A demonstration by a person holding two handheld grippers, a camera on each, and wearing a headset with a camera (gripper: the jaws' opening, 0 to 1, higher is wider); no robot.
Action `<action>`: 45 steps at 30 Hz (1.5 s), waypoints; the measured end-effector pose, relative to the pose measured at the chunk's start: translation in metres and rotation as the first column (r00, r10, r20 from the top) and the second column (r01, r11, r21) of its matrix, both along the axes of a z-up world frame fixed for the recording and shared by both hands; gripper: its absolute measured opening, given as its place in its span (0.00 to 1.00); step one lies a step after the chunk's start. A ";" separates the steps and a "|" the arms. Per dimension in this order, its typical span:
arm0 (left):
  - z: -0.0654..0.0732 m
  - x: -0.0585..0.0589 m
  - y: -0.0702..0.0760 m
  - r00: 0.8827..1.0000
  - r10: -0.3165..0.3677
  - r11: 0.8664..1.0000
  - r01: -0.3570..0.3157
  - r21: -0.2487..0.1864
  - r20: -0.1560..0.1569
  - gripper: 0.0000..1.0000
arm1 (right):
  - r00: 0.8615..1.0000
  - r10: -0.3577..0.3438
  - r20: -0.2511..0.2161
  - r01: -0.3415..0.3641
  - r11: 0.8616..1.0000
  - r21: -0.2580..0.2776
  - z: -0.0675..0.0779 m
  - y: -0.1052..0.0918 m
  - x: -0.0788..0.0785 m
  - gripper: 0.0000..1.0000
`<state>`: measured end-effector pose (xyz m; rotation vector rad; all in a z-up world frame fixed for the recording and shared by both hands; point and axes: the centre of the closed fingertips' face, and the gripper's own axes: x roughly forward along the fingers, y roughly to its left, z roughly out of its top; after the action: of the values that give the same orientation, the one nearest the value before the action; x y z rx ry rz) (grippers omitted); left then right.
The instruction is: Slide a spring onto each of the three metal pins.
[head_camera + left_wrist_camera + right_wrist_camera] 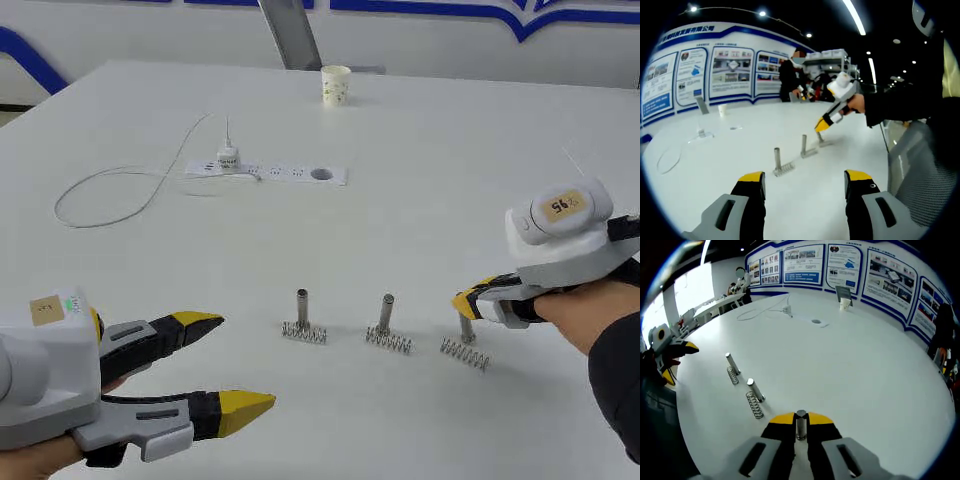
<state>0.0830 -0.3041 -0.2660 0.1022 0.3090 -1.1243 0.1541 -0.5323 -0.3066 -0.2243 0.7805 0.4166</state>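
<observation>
My left gripper hangs low over the near left of the worktop, its yellow-tipped jaws spread wide with nothing between them. To its right, three metal pins stand upright in a row. The left pin has the first spring lying flat at its foot. The middle pin has the second spring lying the same way. The right pin has the third spring lying in front of it. None of the springs is on a pin. My right gripper has its jaws pressed together on the top of the right pin.

Farther back, a white cable loops toward a power strip, which has a plug in it. Beyond the strip stands a paper cup, upright. I cannot tell what is in it.
</observation>
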 end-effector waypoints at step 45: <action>0.007 -0.004 -0.002 1.000 -0.009 1.000 0.009 0.006 0.021 0.65 | 0.999 0.030 0.027 -0.030 1.000 -0.001 0.004 -0.007 -0.022 0.13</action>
<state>0.0787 -0.3059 -0.2593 0.1209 0.2932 -1.1309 0.1317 -0.5397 -0.3029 -0.2416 0.7511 0.4405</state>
